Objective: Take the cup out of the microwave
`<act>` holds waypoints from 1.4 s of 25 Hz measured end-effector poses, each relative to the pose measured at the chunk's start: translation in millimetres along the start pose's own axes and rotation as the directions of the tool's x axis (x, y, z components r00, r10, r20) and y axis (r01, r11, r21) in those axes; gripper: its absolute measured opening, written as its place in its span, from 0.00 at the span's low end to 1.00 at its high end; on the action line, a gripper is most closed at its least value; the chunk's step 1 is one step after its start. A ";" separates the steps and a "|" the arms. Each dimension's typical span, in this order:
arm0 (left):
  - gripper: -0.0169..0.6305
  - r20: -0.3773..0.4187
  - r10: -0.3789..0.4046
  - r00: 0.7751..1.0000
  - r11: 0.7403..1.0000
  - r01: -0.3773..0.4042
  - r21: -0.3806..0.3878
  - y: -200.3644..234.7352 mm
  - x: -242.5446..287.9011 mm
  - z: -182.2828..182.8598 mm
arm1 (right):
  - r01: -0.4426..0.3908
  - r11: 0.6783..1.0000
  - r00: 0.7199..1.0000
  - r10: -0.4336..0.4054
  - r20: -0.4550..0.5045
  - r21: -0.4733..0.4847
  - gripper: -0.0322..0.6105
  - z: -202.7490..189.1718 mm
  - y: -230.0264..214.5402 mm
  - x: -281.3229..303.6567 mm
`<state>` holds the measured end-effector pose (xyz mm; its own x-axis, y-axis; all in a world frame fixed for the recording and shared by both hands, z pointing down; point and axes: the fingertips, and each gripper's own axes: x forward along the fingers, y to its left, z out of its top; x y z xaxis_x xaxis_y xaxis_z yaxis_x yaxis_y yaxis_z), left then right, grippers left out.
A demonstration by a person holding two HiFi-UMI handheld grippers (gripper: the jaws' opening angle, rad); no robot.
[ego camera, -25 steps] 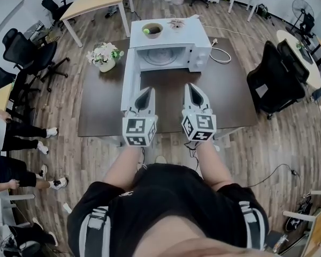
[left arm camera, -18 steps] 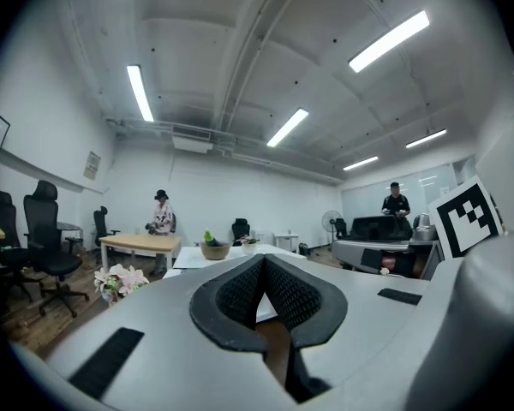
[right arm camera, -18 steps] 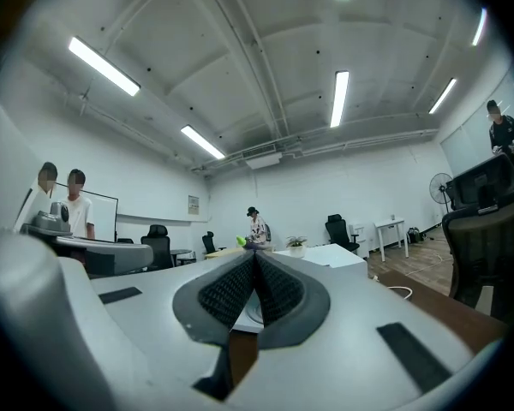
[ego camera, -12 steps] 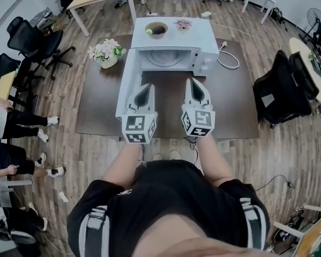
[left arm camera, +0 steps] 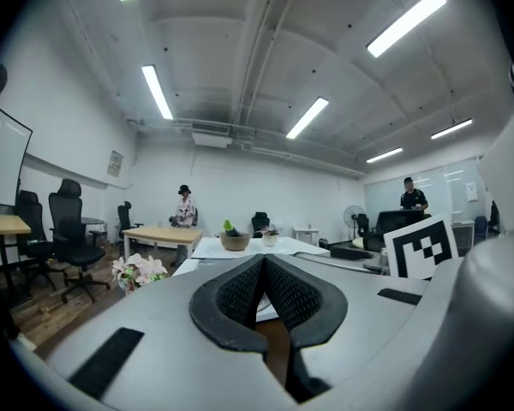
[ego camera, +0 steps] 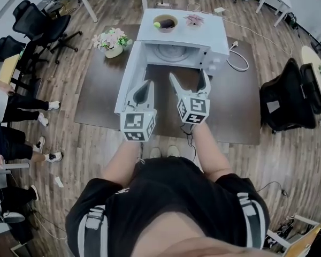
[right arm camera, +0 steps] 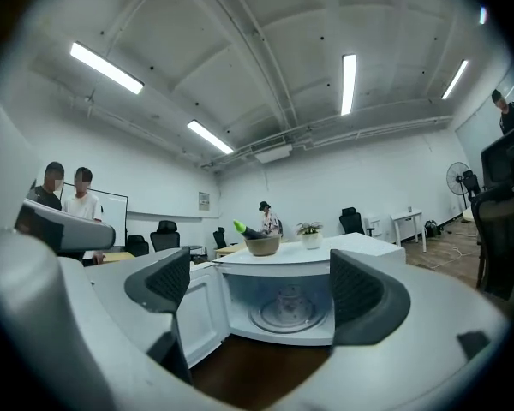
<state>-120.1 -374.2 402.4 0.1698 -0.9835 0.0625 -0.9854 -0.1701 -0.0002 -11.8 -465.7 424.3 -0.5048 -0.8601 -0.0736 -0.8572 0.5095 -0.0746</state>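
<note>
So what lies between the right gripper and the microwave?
Only bare brown table up to the microwave, shown in the right gripper view. The right gripper is opening, jaws empty.

The microwave was white, on a dark brown table over a brown wood-grain floor. The bowl was tan, the flowers pink and white. The left gripper was pale grey, with black pads and black-and-white square markers.
</note>
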 end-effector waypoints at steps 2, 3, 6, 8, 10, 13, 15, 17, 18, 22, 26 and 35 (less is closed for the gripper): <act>0.03 -0.007 0.014 1.000 1.000 -0.014 -0.003 4.4 3.3 -3.8 | 0.002 1.000 1.000 -0.001 -0.027 0.003 0.81 -14.7 -2.9 17.5; 0.03 -0.011 0.020 1.000 1.000 -0.020 -0.003 6.5 5.3 -5.7 | 0.004 1.000 0.999 -0.003 -0.038 0.003 0.80 -21.9 -4.9 27.1; 0.03 -0.023 0.035 0.999 0.999 -0.035 0.000 11.0 12.3 -11.9 | 0.012 1.000 0.997 -0.012 -0.075 -0.001 0.81 -43.5 -11.9 57.4; 0.03 -0.035 0.046 0.998 0.999 -0.046 -0.001 13.9 17.0 -17.3 | 0.020 1.000 0.994 -0.020 -0.104 -0.007 0.81 -59.1 -17.4 77.4; 0.03 -0.049 0.056 0.997 0.998 -0.057 0.000 17.8 22.1 -22.8 | 0.027 1.000 0.990 -0.029 -0.136 -0.015 0.81 -75.9 -23.0 97.6; 0.03 -0.065 0.072 0.995 0.997 -0.072 0.000 24.4 33.0 -29.8 | 0.033 0.999 0.983 -0.038 -0.181 -0.030 0.81 -102.3 -32.7 128.9; 0.03 -0.075 0.081 0.994 0.997 -0.082 -0.006 29.0 41.6 -35.7 | 0.040 0.999 0.976 -0.047 -0.212 -0.035 0.81 -119.7 -41.1 148.8; 0.03 -0.087 0.088 0.992 0.996 -0.090 -0.013 32.6 50.2 -42.3 | 0.050 0.998 0.968 -0.057 -0.243 -0.036 0.81 -136.5 -50.0 167.2; 0.03 -0.092 0.090 0.992 0.996 -0.091 -0.015 33.7 54.3 -45.6 | 0.054 0.998 0.964 -0.061 -0.258 -0.037 0.81 -145.1 -54.2 175.8; 0.03 -0.112 0.095 0.989 0.995 -0.098 -0.018 36.8 70.0 -58.7 | 0.053 0.998 0.949 -0.064 -0.307 -0.045 0.81 -176.8 -67.6 208.3; 0.03 -0.132 0.102 0.986 0.994 -0.106 -0.020 42.7 80.9 -70.0 | 0.047 0.997 0.934 -0.065 -0.352 -0.061 0.81 -200.7 -75.6 235.0; 0.03 -0.178 0.145 0.973 0.987 -0.154 -0.037 61.1 86.2 -92.4 | 0.045 0.998 0.912 -0.062 -0.405 -0.051 0.80 -226.2 -85.5 278.8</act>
<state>-166.7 -463.6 500.0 0.0203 -0.9710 0.2381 -0.9995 -0.0141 0.0275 -102.2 -754.9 635.1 -0.4484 -0.8267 0.3398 -0.8833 0.4680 -0.0269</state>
